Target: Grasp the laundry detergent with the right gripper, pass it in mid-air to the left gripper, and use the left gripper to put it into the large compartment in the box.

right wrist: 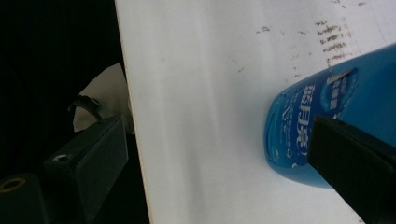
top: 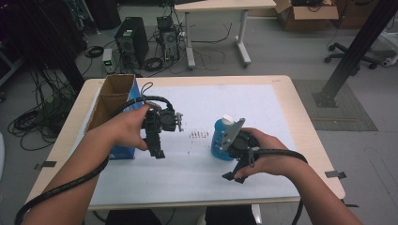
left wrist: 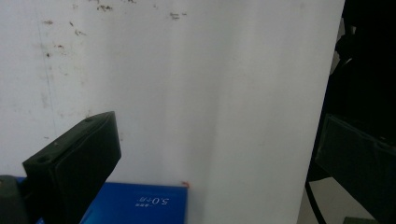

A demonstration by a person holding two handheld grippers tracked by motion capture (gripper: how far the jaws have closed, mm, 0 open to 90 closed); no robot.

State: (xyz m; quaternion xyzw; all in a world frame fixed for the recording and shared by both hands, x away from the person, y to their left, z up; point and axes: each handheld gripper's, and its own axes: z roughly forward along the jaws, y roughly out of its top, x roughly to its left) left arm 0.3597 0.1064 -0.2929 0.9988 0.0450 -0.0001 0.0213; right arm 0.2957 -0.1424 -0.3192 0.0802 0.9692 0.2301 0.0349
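Observation:
A blue bottle (top: 218,139) with a white cap stands on the white mat (top: 197,178), right of the middle. My right gripper (top: 233,177) is just in front of it, held by a hand, with its jaws pointing toward the near edge. In the right gripper view the jaws (right wrist: 222,163) stand wide apart and open. The bottle (right wrist: 303,121) shows behind the right jaw and is not squeezed. My left gripper (top: 156,151) hovers over the mat beside a blue box (top: 123,151). Its jaws (left wrist: 215,163) are open, with bare mat between them.
The blue box (left wrist: 135,203) holds brown cardboard compartments (top: 112,96) at the table's left. Small dark marks (top: 199,134) dot the mat's centre. Each gripper trails a black cable (top: 61,187). Beyond the table are computers, cords, another desk and an office chair.

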